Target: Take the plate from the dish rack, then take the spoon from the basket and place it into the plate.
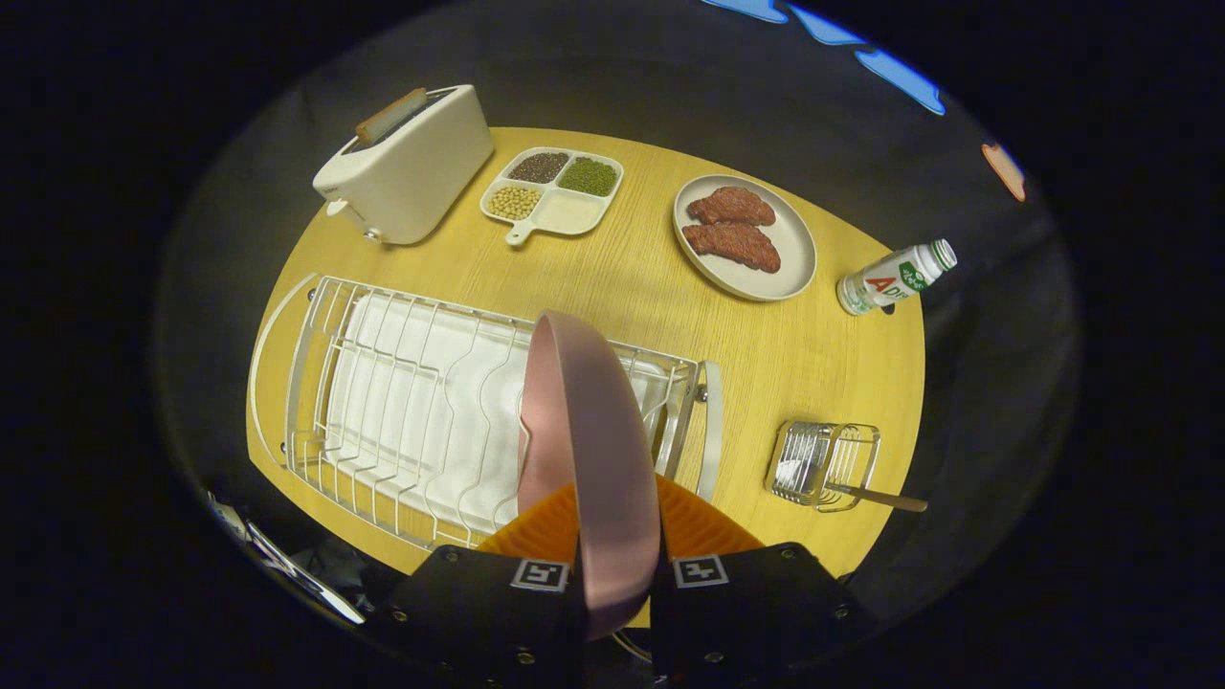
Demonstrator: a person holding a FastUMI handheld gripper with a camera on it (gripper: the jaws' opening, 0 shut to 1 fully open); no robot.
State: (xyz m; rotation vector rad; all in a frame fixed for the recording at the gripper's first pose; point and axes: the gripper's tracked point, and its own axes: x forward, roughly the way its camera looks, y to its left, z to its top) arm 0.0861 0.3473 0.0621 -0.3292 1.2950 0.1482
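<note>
Gripper view: plate lifted, spoon still waiting

My gripper (617, 565) is clenched on the pink plate (589, 431), held edge-up above the dish rack (402, 411). Beyond, to the right, the spoon (876, 497) sits in its basket (825, 463) on the surface (651, 277), untouched.

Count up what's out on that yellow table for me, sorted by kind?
Plates: 2, pink plate between the gripper fingers, grey plate with meat
Divided tray: 1
Toaster: 1
Dish rack: 1
Basket: 1
Spoon: 1
Bottle: 1
Total: 8
</note>
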